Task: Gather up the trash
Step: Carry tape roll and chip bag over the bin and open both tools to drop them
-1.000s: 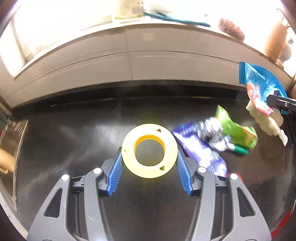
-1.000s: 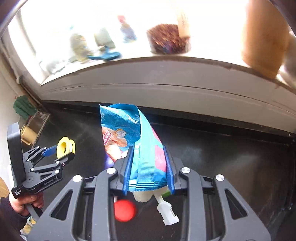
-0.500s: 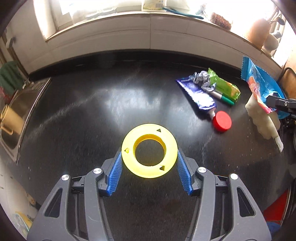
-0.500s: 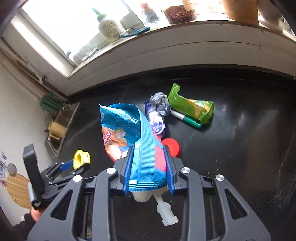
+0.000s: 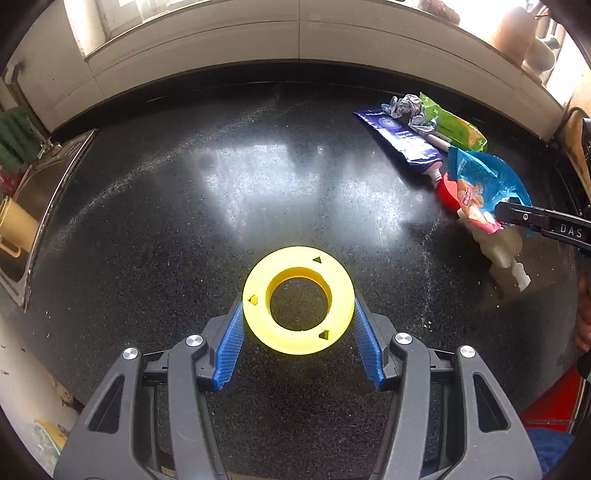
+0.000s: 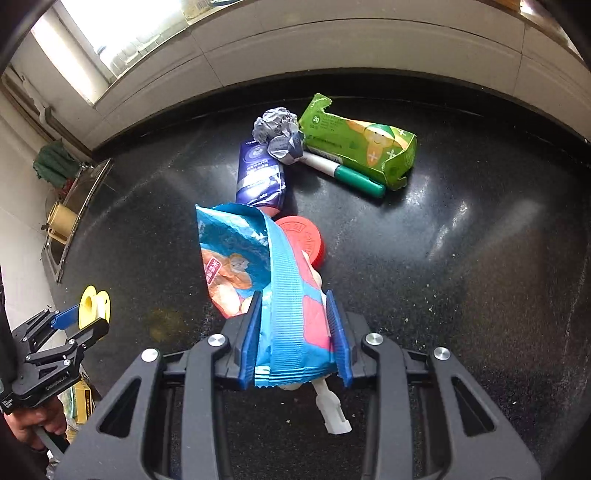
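My left gripper (image 5: 298, 314) is shut on a yellow plastic spool (image 5: 297, 300) and holds it above the black counter (image 5: 184, 221); it also shows in the right wrist view (image 6: 79, 321). My right gripper (image 6: 293, 314) is shut on a blue snack wrapper (image 6: 288, 306), with a whitish plastic piece (image 6: 330, 410) hanging under it. Beyond lie a red lid (image 6: 304, 238), a purple tube (image 6: 260, 177), a crumpled foil ball (image 6: 279, 131), a green marker (image 6: 347, 173) and a green packet (image 6: 362, 146).
A steel sink (image 5: 26, 192) with a yellow cup (image 5: 14, 229) sits at the counter's left end. A white tiled sill (image 5: 295, 33) with brown jars (image 5: 517, 29) runs behind. Something red (image 5: 550, 402) sits below the counter's right edge.
Both grippers have pulled back and risen, so more counter shows. The right gripper with the wrapper has moved over the red lid. Both grips are unchanged.
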Tool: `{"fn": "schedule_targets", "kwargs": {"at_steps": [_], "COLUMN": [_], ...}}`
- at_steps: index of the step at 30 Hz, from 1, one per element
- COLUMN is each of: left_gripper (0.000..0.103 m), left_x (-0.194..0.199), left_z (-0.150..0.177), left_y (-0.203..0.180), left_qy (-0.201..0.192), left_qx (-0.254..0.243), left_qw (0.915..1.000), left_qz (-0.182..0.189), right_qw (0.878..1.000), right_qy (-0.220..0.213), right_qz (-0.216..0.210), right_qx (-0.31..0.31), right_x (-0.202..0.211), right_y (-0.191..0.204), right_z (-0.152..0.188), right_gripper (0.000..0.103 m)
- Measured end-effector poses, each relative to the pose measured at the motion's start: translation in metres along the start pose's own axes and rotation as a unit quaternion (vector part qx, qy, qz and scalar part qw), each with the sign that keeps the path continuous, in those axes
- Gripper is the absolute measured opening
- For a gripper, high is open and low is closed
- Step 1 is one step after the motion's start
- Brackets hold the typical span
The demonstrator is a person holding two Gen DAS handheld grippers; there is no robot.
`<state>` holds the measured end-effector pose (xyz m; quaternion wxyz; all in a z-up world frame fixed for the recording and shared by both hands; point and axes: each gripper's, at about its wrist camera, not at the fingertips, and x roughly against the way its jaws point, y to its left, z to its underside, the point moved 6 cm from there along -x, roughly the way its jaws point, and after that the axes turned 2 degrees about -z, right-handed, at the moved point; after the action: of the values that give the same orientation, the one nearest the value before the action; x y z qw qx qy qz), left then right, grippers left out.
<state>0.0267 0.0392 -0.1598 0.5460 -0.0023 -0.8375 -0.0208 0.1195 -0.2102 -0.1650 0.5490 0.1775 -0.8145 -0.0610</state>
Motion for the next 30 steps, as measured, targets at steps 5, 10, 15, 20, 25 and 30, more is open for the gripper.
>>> {"fn": "schedule_targets", "kwargs": {"at_steps": [5,10,15,20,25,30], "left_gripper": [0.054,0.054,0.054,0.054,0.054,0.054], "left_x": [0.002,0.005,0.019,0.038,0.059,0.073], "left_z": [-0.001,-0.004,-0.011,-0.008,0.011,0.059], "left_y": [-0.003,-0.008,-0.005,0.020,0.061,0.123], "left_qy": [0.001,-0.003,-0.024,-0.042,-0.052,-0.041], "left_qx": [-0.006,-0.012,-0.004,0.031,0.079,0.155], "left_qw": [1.0000,0.9999,0.9997,0.9986,0.9950,0.9850], "left_qz": [0.005,0.008,0.003,-0.008,-0.031,-0.065], "right_qw": [1.000,1.000,0.999,0.997,0.989,0.972], "right_qy": [-0.022,-0.028,-0.034,-0.038,-0.012,0.038], "right_qz": [0.009,-0.002,-0.011,-0.038,-0.086,-0.125], "right_qx": [0.003,0.003,0.021,0.050,0.120,0.196], "right_x": [0.013,0.020,0.033,0.043,0.030,-0.003], "right_y": [-0.001,-0.001,0.011,0.048,0.133,0.229], "right_z": [-0.005,-0.013,-0.021,-0.031,-0.030,-0.006], "right_gripper": [0.034,0.034,0.029,0.029,0.029,0.029]}}
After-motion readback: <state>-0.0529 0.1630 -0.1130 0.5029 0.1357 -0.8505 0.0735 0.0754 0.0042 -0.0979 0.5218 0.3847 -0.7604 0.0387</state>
